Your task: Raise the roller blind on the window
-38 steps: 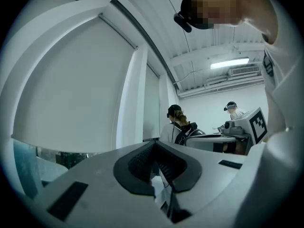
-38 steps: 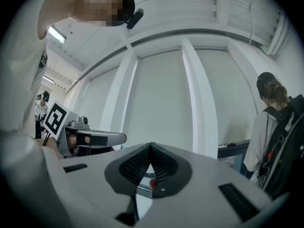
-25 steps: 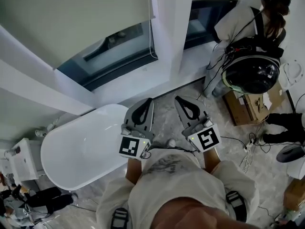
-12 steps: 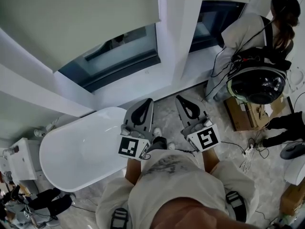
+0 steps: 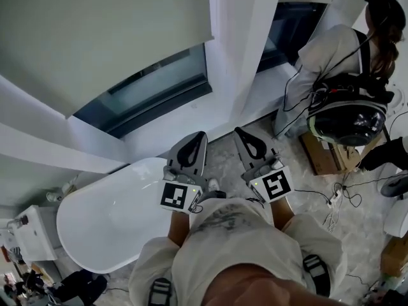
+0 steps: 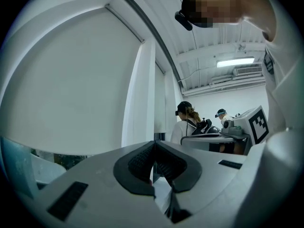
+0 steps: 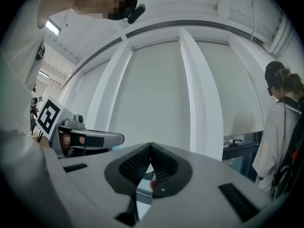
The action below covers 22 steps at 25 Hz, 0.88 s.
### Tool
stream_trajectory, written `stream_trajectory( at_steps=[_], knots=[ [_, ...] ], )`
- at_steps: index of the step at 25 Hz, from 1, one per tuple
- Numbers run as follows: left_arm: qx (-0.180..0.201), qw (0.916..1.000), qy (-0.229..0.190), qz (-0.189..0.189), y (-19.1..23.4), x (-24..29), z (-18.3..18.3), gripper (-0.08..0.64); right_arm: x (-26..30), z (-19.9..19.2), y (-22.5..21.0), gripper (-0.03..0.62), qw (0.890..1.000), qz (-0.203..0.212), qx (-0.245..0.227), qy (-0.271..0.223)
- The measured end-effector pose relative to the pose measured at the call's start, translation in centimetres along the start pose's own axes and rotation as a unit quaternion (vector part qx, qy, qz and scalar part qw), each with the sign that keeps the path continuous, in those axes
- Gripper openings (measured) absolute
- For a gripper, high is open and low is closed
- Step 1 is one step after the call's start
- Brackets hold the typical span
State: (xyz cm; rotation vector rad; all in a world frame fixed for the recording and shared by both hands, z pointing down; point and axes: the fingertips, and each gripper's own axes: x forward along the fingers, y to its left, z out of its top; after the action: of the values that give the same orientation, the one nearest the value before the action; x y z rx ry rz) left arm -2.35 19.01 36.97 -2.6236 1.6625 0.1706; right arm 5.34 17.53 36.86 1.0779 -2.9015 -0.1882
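**Both grippers closed and empty, well short of a partly lowered blind**

The roller blind (image 5: pixel 95 37) is seen drawn down over most of the window at the upper left of the head view. Its lower edge runs slantwise, and below it a strip of dark window glass (image 5: pixel 153 89) is left uncovered. To the right of the blind a white pillar (image 5: pixel 241 43) is seen, and beyond it a second window (image 5: pixel 290 27).

The left gripper (image 5: pixel 197 139) and the right gripper (image 5: pixel 241 136) are held side by side low in the head view, just in front of the person's torso. They are pointed toward the wall under the window. They are well apart from the blind, and no part of it is touched.

In the left gripper view the jaws are shown pressed together at their tips, with nothing clasped between them. The blind fills the left of that view. In the right gripper view the jaws are likewise closed upon each other and nothing is gripped. Pale blind fabric is seen there on both sides of the pillar.

A white bathtub (image 5: pixel 102 215) is set below the window, to the left of the left gripper. At the right a second person (image 5: pixel 331 56) is seen facing the second window, with a dark rounded object (image 5: pixel 347 115) carried at the back. A cardboard box (image 5: pixel 322 153) and loose cables (image 5: pixel 331 199) lie on the marbled floor (image 5: pixel 223 155) near that person.
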Motion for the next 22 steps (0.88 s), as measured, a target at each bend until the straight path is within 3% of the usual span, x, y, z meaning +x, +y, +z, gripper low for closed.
stream_trajectory(
  at_steps=[13, 22],
  knots=[
    [-0.005, 0.9997, 0.011, -0.022, 4.8, 4.0, -1.4, 0.008, 5.2, -1.0, -2.3, 0.061, 0.999, -0.032, 0.002, 0.008],
    [-0.005, 0.9998, 0.020, -0.001, 7.0, 8.6, -2.8, 0.008, 8.8, -2.0, -6.5, 0.061, 1.000, -0.018, 0.006, -0.001]
  ],
)
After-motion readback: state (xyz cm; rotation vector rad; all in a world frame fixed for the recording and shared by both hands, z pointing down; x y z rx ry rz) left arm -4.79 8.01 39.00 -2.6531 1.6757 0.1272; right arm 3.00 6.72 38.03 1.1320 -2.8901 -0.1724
